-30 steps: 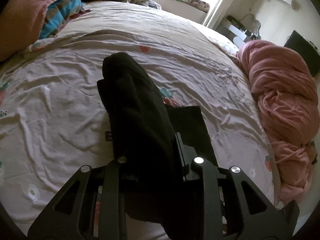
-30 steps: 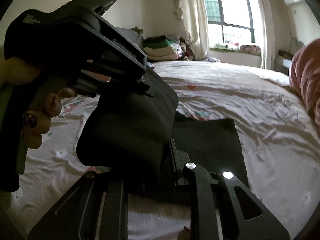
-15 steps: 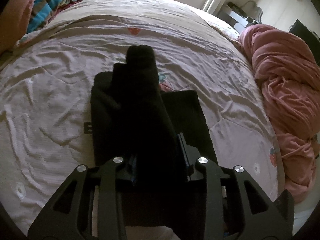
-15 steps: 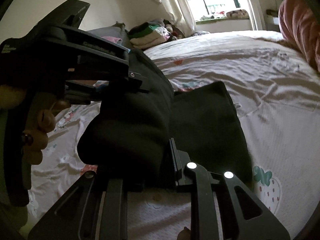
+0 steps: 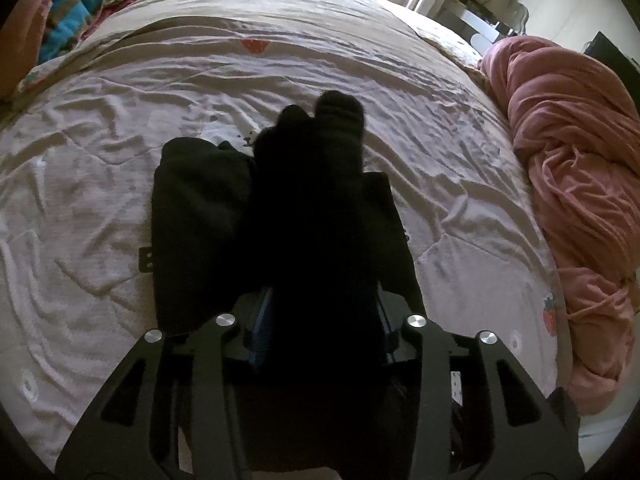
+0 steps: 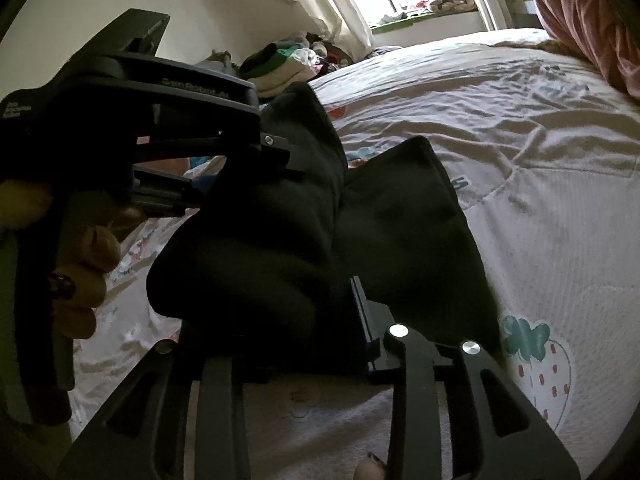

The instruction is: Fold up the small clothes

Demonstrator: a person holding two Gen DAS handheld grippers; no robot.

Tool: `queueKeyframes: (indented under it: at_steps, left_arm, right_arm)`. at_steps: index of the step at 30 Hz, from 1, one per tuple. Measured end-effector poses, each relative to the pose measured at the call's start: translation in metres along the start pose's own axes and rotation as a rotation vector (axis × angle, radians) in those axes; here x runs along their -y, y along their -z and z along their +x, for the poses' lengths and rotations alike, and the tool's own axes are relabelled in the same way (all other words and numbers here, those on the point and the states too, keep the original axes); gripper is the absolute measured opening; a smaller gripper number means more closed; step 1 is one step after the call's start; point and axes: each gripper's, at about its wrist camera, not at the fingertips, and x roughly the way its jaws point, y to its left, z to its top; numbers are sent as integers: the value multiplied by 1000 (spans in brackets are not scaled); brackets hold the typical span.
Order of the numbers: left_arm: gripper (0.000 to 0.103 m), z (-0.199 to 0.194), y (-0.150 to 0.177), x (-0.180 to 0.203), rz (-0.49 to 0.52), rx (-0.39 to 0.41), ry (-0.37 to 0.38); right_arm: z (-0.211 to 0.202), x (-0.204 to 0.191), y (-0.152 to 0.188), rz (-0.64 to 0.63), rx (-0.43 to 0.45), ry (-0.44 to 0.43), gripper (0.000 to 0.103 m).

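Observation:
A black garment (image 5: 192, 216) lies partly flat on the white bedspread (image 5: 80, 184). My left gripper (image 5: 320, 300) is shut on a thick fold of it, which bulges up over the fingers and hides them. In the right wrist view my right gripper (image 6: 280, 320) is shut on the same black garment (image 6: 404, 232), with the fold raised on the left and the flat part lying to the right. The left gripper (image 6: 256, 160) shows there too, clamped on the upper fold, close above and left of my right gripper.
A pink blanket (image 5: 576, 184) is heaped along the bed's right side. Pillows and striped cloth (image 5: 72, 20) lie at the far left. A pile of folded clothes (image 6: 280, 68) sits by the window at the far end. A strawberry print (image 6: 536, 364) marks the bedspread.
Both grippers have lowered and tipped toward the bed with the black garment. The raised fold has come down and forward over the flat part.

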Motion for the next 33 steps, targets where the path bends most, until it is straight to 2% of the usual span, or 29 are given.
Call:
queueKeyframes:
  at_steps: [2, 6, 11, 21, 24, 26, 33]
  left_arm:
    - [39, 3, -1, 2, 1, -2, -1]
    - [57, 5, -2, 3, -7, -3, 16]
    - [66, 4, -4, 4, -21, 18, 37]
    - [66, -6, -5, -2, -48, 55, 44]
    - [66, -9, -3, -6, -46, 65, 25]
    - [66, -12, 0, -11, -48, 69, 19]
    - [68, -20, 14, -30, -27, 77, -37]
  right_arm:
    - [1, 3, 0, 17, -3, -4, 34]
    - [3, 12, -1, 61, -12, -17, 38]
    - [6, 20, 0, 102, -26, -22, 42]
    - [4, 25, -1, 142, -29, -14, 49]
    - [1, 28, -2, 155, -13, -18, 56]
    - [0, 31, -4, 172, -8, -39, 64]
    - [0, 32, -9, 188, -45, -114, 76]
